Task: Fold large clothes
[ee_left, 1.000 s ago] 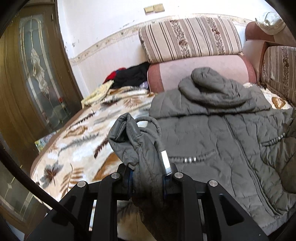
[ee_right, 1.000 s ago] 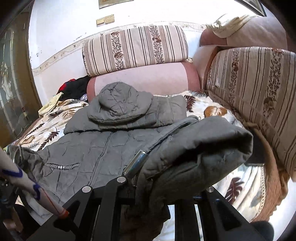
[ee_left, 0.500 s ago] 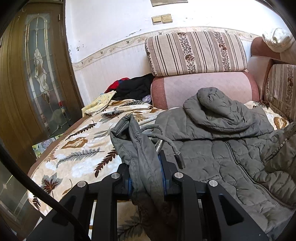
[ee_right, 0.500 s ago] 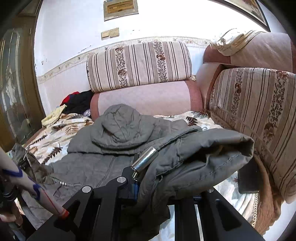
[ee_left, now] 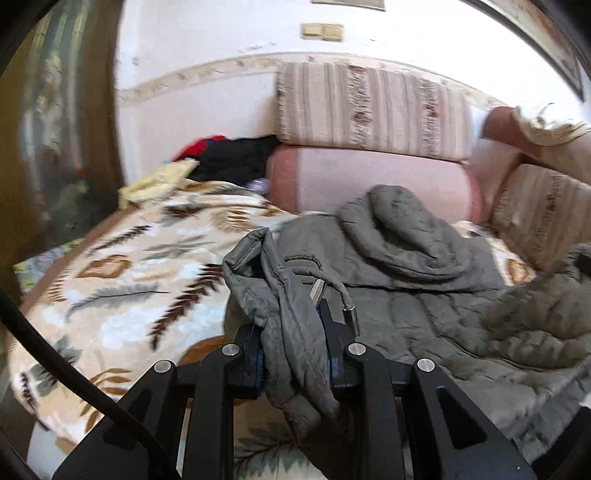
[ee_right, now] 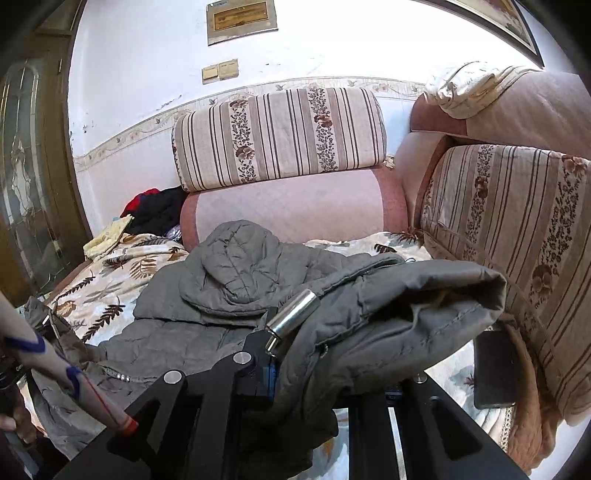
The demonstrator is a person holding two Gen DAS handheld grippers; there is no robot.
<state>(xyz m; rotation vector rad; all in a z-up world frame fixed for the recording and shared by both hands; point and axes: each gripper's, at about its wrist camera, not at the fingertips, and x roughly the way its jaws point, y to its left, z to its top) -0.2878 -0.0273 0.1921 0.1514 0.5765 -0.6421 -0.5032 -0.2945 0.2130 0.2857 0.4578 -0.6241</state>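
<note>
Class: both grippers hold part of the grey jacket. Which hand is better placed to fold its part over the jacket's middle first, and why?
Probably left: the left gripper holds a small bunch of the grey jacket close to its middle; the right gripper carries a bulkier fold.

This is a lived-in room of a home. A corner sofa (ee_right: 295, 206) with striped, flowered back cushions (ee_right: 280, 136) is filling the middle and right of both views, and a leaf-patterned blanket (ee_left: 140, 266) is covering its seat. A heap of red and black clothes (ee_right: 155, 210) is lying at the left end of the sofa, against the wall. A wooden door with a patterned glass panel (ee_right: 22, 177) is standing at the left edge. On the white wall, light switches (ee_right: 220, 71) are sitting at upper centre, above a flowered border strip (ee_right: 122, 142), and a framed picture (ee_right: 242, 18) is hanging above them.
</note>
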